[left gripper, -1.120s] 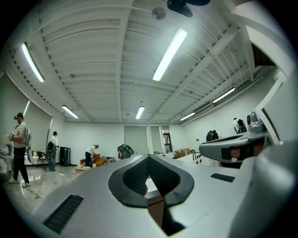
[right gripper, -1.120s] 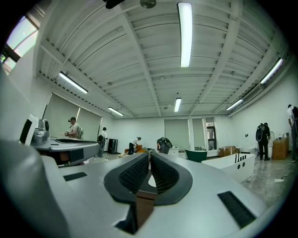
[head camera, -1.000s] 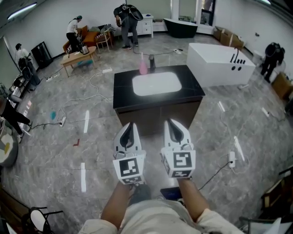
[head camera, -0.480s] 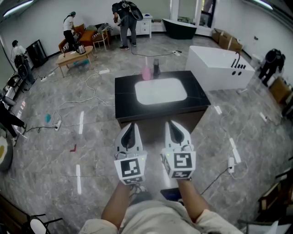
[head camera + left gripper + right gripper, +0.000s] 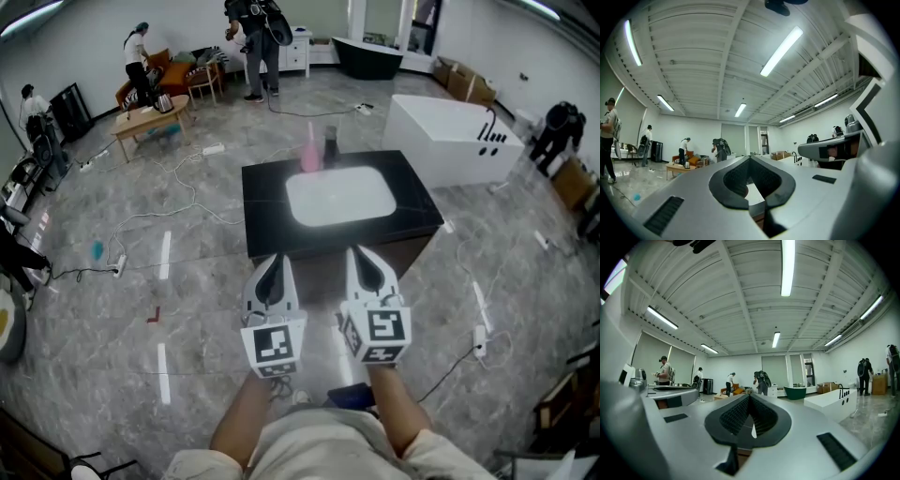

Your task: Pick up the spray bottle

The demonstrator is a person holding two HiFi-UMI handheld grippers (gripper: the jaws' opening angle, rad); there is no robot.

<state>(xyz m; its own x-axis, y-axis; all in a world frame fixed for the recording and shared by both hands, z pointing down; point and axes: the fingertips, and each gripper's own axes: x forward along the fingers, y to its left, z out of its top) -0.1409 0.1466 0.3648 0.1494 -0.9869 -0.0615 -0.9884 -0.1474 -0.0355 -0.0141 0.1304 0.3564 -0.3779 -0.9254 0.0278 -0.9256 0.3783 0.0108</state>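
Only the head view shows the pink spray bottle (image 5: 308,156): it stands upright at the far edge of a black counter (image 5: 266,201), just beside a dark tap (image 5: 330,144) and behind a white, rounded rectangular basin (image 5: 339,197) that is sunk into the glossy top. Both grippers are on the near side of the counter, well apart from the bottle. The left gripper (image 5: 273,262) and the right gripper (image 5: 362,254) are held side by side and point toward the counter, each with a cube of square markers at its back. Their shells are smooth and pale grey, and the inner pads are black and ribbed. In each gripper view the two fingers meet at the tips, closed on nothing. These two views do not show the bottle, since the jaws cover that part, but they show a white ribbed ceiling (image 5: 754,296) with long strip lamps, which the head view lacks. The head view alone shows the grey marbled floor (image 5: 112,319) with loose cables, a white angular bathtub (image 5: 441,131) at the right and a low wooden table (image 5: 141,117) at the far left, where some people stand.
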